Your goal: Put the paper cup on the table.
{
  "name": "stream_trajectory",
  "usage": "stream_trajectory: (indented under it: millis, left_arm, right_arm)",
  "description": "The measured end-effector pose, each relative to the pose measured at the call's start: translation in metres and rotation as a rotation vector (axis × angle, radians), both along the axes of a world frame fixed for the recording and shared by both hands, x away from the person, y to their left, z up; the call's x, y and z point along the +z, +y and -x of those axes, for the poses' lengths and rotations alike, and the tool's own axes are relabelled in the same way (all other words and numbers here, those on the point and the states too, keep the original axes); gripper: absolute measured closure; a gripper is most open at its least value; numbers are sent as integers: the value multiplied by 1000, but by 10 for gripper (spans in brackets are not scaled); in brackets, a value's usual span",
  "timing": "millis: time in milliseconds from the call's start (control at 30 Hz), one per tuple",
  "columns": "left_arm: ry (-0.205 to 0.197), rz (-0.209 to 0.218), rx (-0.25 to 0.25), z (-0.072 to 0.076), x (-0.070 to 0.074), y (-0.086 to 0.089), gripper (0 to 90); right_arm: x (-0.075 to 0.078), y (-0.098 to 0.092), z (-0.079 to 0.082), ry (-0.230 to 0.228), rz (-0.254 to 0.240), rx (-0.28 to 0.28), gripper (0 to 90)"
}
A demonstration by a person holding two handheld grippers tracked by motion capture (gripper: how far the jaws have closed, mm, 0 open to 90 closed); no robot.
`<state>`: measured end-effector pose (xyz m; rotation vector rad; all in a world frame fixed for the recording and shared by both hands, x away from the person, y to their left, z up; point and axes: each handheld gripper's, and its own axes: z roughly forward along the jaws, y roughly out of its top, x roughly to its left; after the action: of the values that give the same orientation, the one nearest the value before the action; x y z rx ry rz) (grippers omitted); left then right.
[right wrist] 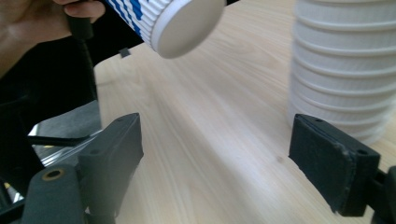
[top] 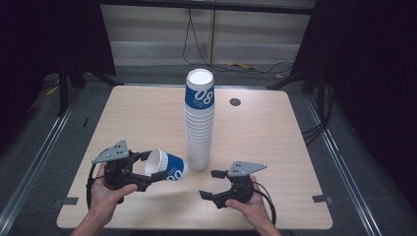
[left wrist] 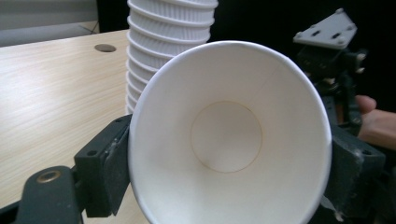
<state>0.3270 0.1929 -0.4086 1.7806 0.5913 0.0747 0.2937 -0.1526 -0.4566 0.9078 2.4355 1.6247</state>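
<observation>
The left gripper (top: 147,169) is at the near left of the table, and its jaws are closed on a paper cup (top: 167,166), one pad on each side of the wall near the rim. The cup lies on its side in the air, its mouth toward the person's left hand (top: 105,194) and its bottom toward the stack. The right gripper (top: 209,184) is at the near right, held in the right hand (top: 251,206). Its jaws stand wide apart and nothing is between them; they touch nothing.

The table (top: 147,118) is of light wood with rounded corners and has a small dark round hole (top: 235,102) near the far edge. Around it the floor is grey, and dark cables lie on the floor behind the table.

The held cup is white inside, and blue with white print on the outside. A tall stack of cups (top: 199,123) stands upright in the middle of the table, just beside the held cup; its top cup has a blue band with white figures.
</observation>
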Motion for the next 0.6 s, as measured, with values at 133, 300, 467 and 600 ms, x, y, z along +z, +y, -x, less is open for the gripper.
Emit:
stream_trajectory:
  millis: [133,300,467,600]
  left_arm:
    - [2,-25,15,-2,1,4,163]
    - [26,-68,41,-5,1,11,164]
    - [28,-94,71,-9,1,18,163]
    - [22,-117,79,-12,1,22,164]
  right_arm:
    - [0,-13,4,1,-1,-43,183]
    - [3,-20,5,-11,-2,-75,186]
    - [5,-28,7,-6,5,-82,182]
    - [4,-34,9,1,16,-89,180]
